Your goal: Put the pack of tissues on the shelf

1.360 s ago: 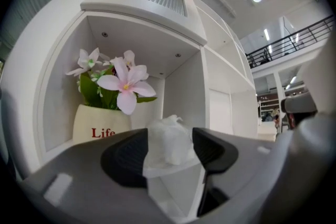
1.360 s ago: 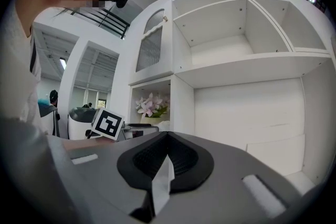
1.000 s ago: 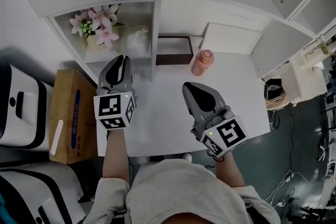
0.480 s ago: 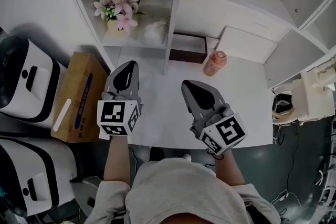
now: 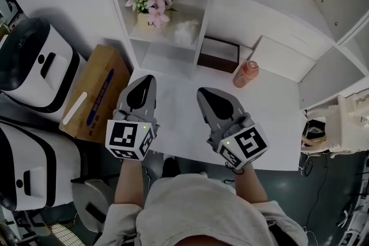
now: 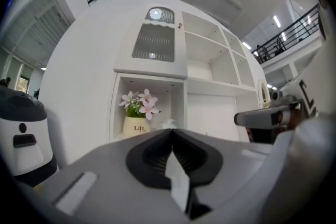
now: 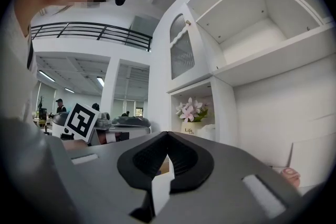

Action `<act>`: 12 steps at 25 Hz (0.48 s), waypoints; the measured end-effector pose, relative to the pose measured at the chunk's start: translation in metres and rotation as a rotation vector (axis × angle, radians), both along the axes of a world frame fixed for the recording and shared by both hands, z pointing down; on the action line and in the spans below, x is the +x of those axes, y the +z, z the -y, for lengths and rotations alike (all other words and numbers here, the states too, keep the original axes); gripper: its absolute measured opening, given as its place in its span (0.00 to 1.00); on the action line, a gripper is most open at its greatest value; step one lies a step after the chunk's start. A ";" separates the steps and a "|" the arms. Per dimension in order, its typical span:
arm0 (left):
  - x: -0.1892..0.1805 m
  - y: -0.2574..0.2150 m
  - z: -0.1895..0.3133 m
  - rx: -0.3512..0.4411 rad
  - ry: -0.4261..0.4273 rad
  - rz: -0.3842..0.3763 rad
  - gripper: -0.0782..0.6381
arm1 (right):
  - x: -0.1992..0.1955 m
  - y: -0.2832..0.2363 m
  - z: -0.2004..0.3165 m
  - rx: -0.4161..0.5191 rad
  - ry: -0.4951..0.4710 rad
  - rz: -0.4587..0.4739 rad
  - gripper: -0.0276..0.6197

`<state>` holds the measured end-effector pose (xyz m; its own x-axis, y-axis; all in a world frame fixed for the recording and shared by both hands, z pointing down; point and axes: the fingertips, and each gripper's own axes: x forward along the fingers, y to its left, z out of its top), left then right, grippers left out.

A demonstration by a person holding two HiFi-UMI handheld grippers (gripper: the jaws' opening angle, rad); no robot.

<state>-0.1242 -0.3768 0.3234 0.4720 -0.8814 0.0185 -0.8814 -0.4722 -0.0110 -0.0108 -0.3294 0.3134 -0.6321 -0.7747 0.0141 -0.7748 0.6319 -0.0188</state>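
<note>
The pack of tissues (image 5: 185, 33), white and crinkled, lies in the open shelf compartment (image 5: 158, 57) next to a pot of pink flowers (image 5: 151, 6). My left gripper (image 5: 147, 78) hovers over the white table just in front of that compartment, jaws shut and empty. My right gripper (image 5: 203, 92) floats beside it, also shut with nothing in it. In the left gripper view the tissues (image 6: 168, 123) peek above the closed left gripper (image 6: 172, 131), right of the pot (image 6: 137, 124). The right gripper view shows the pot (image 7: 191, 126) and tissues (image 7: 209, 131) beyond the closed right gripper (image 7: 167, 135).
A dark brown box (image 5: 219, 55) and an orange bottle (image 5: 246, 73) stand at the back of the table (image 5: 277, 124). A cardboard box (image 5: 95, 95) and white machines (image 5: 34, 63) sit to the left. More shelf compartments (image 5: 323, 66) rise at the right.
The head view has swung, so the shelf and table now sit further right and lower in the picture. Both grippers stay over the table in front of the shelf.
</note>
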 end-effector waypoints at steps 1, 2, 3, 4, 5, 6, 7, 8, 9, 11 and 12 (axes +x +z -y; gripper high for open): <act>-0.001 -0.001 -0.005 0.001 -0.005 -0.002 0.11 | -0.001 0.000 -0.002 0.002 -0.010 0.000 0.04; -0.002 -0.002 -0.010 0.002 -0.009 -0.003 0.11 | -0.003 -0.001 -0.004 0.004 -0.020 0.001 0.04; -0.002 -0.003 -0.015 0.004 -0.013 -0.002 0.11 | -0.004 -0.001 -0.006 0.007 -0.030 0.002 0.04; -0.002 -0.004 -0.021 0.006 -0.017 0.000 0.11 | -0.006 -0.002 -0.008 0.009 -0.040 0.002 0.04; -0.002 -0.004 -0.026 0.008 -0.020 0.004 0.11 | -0.007 -0.002 -0.010 0.011 -0.049 0.003 0.04; -0.002 -0.004 -0.031 0.009 -0.024 0.008 0.11 | -0.008 -0.002 -0.012 0.012 -0.058 0.004 0.04; -0.001 -0.003 -0.036 0.009 -0.027 0.012 0.11 | -0.009 -0.002 -0.015 0.012 -0.066 0.005 0.04; -0.001 -0.003 -0.041 0.010 -0.031 0.015 0.11 | -0.010 -0.003 -0.017 0.013 -0.074 0.005 0.04; -0.001 -0.003 -0.045 0.010 -0.036 0.015 0.11 | -0.011 -0.003 -0.019 0.015 -0.083 0.006 0.04; 0.000 -0.004 -0.054 0.011 -0.044 0.010 0.11 | -0.012 -0.003 -0.023 0.018 -0.098 0.004 0.04; 0.001 -0.004 -0.059 0.011 -0.048 0.006 0.11 | -0.012 -0.003 -0.025 0.019 -0.104 0.002 0.04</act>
<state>-0.1235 -0.3180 0.3194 0.4289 -0.9033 0.0110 -0.9030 -0.4291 -0.0213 -0.0229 -0.3044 0.3103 -0.7092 -0.7051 -0.0015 -0.7050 0.7091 -0.0078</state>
